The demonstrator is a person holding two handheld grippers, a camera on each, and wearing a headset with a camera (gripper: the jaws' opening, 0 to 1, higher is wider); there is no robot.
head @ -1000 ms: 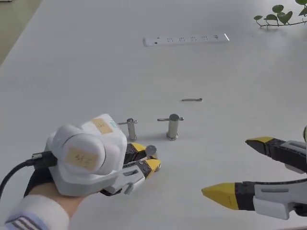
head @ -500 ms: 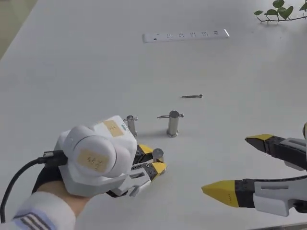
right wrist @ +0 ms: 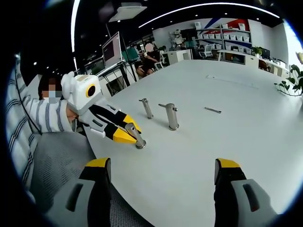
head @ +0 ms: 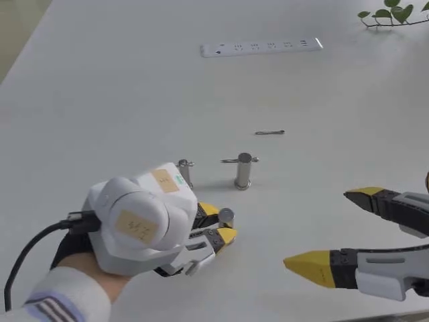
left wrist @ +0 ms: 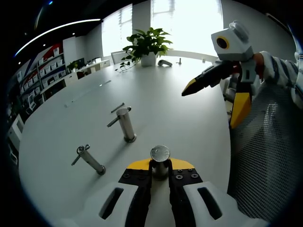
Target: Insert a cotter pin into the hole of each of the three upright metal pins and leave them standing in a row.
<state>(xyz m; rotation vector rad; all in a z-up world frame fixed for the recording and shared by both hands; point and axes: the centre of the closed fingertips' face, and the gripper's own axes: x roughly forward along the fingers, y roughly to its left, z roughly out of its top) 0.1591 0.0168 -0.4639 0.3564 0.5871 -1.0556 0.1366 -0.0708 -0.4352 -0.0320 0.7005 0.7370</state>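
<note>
My left gripper point(head: 223, 227) clamps the third pin point(head: 226, 215); my right gripper point(head: 315, 228) gapes wide. I'd pinch the loose cotter pin point(head: 269, 133) by its head.

Three metal pins point(head: 243, 173) stand mid-frame — two with a cotter pin point(head: 231, 160) through them. One more cotter pin point(head: 269, 133) lies loose above, and one power strip point(head: 261, 47) and one plant point(head: 395, 15) sit up top.

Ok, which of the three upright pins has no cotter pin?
The metal pin clamped in the left hand-held gripper: nothing crosses its top. The left standing pin and right standing pin each carry one crosswise.
</note>
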